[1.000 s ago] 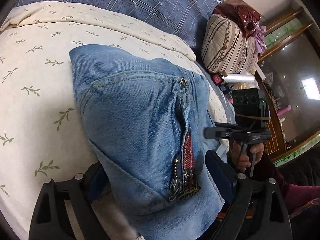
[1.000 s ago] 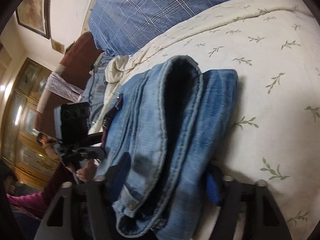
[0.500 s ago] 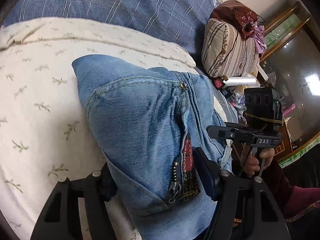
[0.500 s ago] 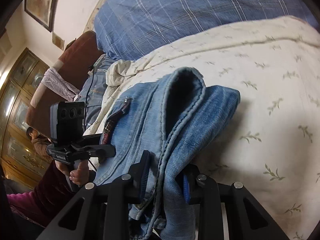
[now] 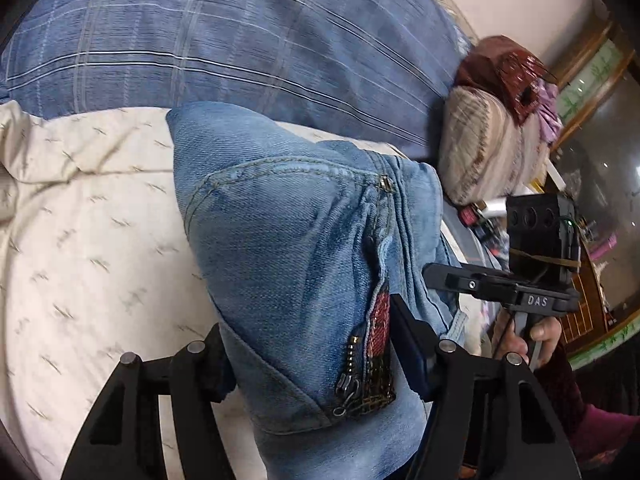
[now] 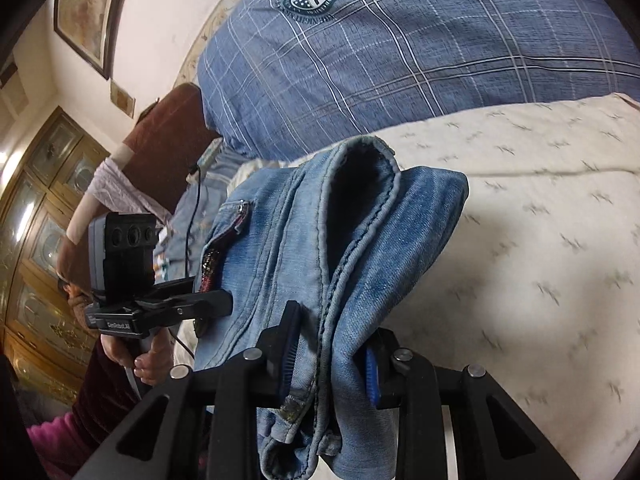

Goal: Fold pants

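The blue denim pants (image 5: 288, 248) are folded into a thick bundle and held above the cream bedspread (image 5: 80, 248). My left gripper (image 5: 308, 352) is shut on the bundle's near edge, by the zipper and a red plaid patch (image 5: 378, 320). My right gripper (image 6: 332, 356) is shut on the other end of the pants (image 6: 360, 240), where stacked hems and seams show. Each gripper also appears in the other's view: the right gripper (image 5: 492, 284) and the left gripper (image 6: 160, 308).
A blue plaid duvet (image 6: 400, 48) lies at the far side of the bed. A striped pillow (image 5: 492, 152) with a dark red bag on it sits at the right. Wooden cabinets (image 6: 36, 240) stand beyond the bed edge.
Both grippers closed on the folded pants and lifted them up and towards the blue duvet. The bundle now hangs off the bedspread.
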A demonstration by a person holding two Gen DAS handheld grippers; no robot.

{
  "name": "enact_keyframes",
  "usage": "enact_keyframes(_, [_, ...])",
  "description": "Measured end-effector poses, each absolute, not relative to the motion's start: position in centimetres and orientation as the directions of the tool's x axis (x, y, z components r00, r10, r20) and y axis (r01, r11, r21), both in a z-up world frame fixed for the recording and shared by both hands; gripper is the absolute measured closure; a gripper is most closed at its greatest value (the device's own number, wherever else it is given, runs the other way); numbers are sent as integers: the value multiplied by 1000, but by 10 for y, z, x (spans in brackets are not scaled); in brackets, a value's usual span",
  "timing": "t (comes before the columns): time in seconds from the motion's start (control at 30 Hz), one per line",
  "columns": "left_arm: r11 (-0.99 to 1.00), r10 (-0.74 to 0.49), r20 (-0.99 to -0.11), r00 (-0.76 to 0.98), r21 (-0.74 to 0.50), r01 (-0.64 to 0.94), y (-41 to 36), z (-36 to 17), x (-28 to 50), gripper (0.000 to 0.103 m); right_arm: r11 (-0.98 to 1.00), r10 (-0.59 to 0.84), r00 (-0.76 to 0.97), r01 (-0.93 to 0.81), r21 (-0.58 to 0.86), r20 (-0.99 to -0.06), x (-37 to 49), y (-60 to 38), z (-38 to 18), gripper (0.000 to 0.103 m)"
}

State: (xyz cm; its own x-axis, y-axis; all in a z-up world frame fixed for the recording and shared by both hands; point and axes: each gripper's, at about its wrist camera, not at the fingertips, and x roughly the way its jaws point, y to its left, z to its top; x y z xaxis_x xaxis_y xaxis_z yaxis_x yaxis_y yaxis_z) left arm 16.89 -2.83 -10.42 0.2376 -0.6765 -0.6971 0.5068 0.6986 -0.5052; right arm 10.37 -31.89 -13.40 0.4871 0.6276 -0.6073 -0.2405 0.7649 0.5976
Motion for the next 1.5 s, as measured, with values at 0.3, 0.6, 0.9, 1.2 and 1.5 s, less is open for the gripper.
enact_keyframes(0.3, [757, -624, -733, 271, -483, 439, -7, -118, 217, 36, 764, 623, 485, -207, 611, -614, 156, -293, -155, 74])
enact_keyframes(0.6, [782, -595, -764, 250, -478, 401, -6, -147, 238, 36, 771, 611, 457, -162, 616, -646, 187, -283, -187, 74])
enact_keyframes(0.9, [820, -552, -792, 260, -461, 338, -6, -175, 247, 33, 783, 593, 439, -116, 611, -675, 196, -290, -211, 74])
enact_keyframes(1.2, [896, -434, -821, 370, -350, 275, -9, -164, 232, 17, 839, 511, 486, -99, 536, -710, 187, -287, -213, 67])
enact_keyframes(1.5, [964, -254, -758, 600, -151, 217, 10, -123, 173, 17, 943, 331, 676, -219, 249, -658, 130, -261, -159, 63])
